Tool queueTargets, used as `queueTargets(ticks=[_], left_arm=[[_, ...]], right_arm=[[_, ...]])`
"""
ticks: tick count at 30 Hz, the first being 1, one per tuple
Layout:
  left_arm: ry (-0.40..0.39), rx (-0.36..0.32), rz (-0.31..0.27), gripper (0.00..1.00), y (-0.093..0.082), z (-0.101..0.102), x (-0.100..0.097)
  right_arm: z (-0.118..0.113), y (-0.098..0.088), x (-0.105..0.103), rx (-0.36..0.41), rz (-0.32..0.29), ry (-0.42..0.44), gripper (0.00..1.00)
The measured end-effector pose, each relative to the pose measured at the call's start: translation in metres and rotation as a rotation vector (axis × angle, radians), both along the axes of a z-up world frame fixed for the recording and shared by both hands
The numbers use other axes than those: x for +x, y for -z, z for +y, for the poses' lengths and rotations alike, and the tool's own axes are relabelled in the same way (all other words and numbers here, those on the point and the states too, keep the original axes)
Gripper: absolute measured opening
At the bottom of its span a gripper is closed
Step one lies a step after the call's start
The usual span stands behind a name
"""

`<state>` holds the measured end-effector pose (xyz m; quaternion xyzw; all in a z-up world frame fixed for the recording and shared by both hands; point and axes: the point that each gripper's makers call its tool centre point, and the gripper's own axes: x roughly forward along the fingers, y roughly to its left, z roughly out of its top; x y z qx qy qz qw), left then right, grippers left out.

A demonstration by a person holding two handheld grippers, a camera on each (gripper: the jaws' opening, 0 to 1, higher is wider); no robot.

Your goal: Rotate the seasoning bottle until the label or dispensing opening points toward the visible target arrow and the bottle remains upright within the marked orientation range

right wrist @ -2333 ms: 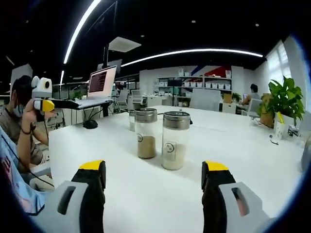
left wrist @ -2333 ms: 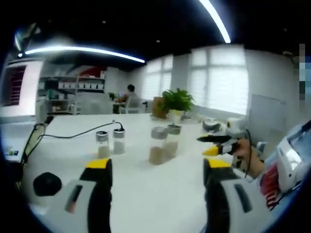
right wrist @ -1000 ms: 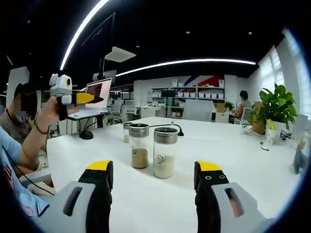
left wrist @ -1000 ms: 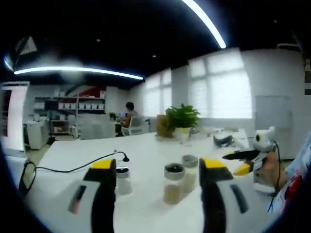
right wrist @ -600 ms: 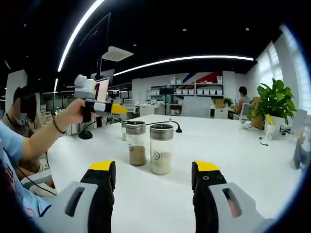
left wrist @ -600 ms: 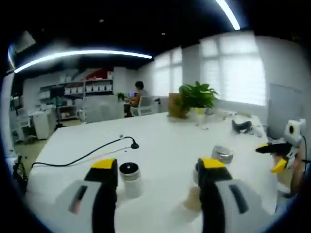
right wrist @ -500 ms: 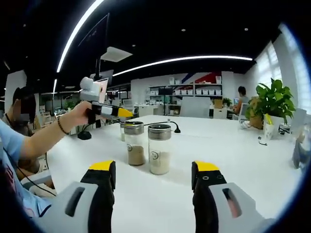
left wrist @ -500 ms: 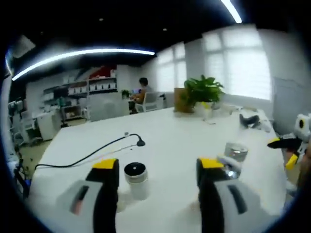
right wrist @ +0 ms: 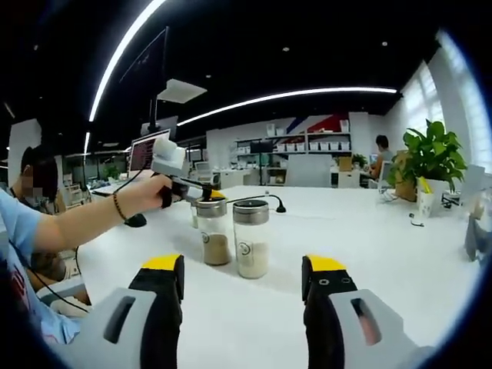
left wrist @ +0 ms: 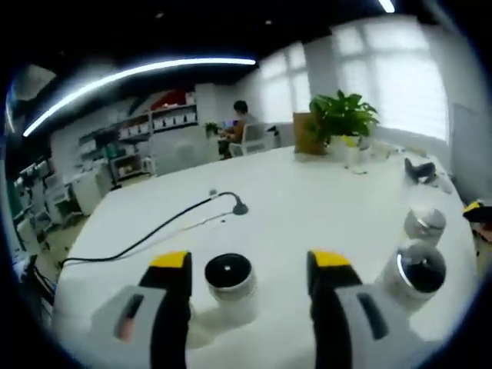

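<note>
In the left gripper view, the left gripper [left wrist: 247,265] is held wide apart above the white table [left wrist: 307,192], a small seasoning bottle [left wrist: 231,286] standing upright between its jaws, untouched. Two larger bottles [left wrist: 415,270] stand at the right.

In the right gripper view, the right gripper [right wrist: 242,270] is spread wide, holding nothing; two steel-capped jars [right wrist: 250,239] stand upright farther ahead, and the left gripper [right wrist: 184,187] is seen just beyond them.

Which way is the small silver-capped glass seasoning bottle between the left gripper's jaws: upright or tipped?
Upright: small silver-capped glass seasoning bottle stands cap-up on the white table.
</note>
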<state>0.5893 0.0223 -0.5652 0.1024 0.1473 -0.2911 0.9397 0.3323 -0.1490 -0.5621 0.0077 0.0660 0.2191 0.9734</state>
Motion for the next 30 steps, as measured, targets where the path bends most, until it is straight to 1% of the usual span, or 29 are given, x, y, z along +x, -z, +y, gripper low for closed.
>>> queueTargets(ticks=[3, 6, 9, 11, 12, 14, 17, 19, 25, 29, 30], left_arm=[[-0.005, 0.030, -0.008, 0.64, 0.003, -0.002, 0.002], [-0.011, 0.029, -0.010, 0.63, 0.003, -0.003, 0.005], [-0.025, 0.039, -0.003, 0.62, 0.009, -0.002, 0.006], [-0.038, 0.030, 0.019, 0.60, 0.014, -0.002, 0.006], [-0.040, 0.014, 0.024, 0.60, 0.015, -0.004, 0.005], [-0.037, 0.008, 0.017, 0.59, 0.016, -0.007, 0.004], [-0.059, 0.035, 0.001, 0.59, 0.017, -0.007, 0.006], [-0.073, 0.040, -0.011, 0.59, 0.018, -0.006, 0.006], [-0.115, 0.036, -0.017, 0.59, 0.023, 0.002, 0.013], [-0.113, 0.006, 0.006, 0.57, 0.029, 0.003, 0.012], [-0.116, 0.001, 0.008, 0.57, 0.030, 0.003, 0.011]], right_arm=[[0.000, 0.000, 0.000, 0.000, -0.001, 0.001, 0.62], [0.001, -0.002, 0.000, 0.025, -0.012, 0.005, 0.59], [-0.004, -0.005, 0.000, 0.032, -0.023, 0.019, 0.58], [-0.005, -0.007, 0.000, 0.034, -0.029, 0.028, 0.58], [-0.007, -0.007, 0.000, 0.036, -0.029, 0.034, 0.58], [-0.007, -0.008, 0.000, 0.029, -0.035, 0.037, 0.59], [-0.006, -0.007, 0.000, 0.016, -0.029, 0.032, 0.59], [-0.004, -0.005, 0.000, 0.016, -0.022, 0.026, 0.59], [-0.004, -0.004, 0.000, 0.015, -0.017, 0.023, 0.59], [-0.003, -0.004, 0.000, 0.015, -0.019, 0.023, 0.58], [-0.003, -0.005, 0.001, 0.027, -0.024, 0.023, 0.57]])
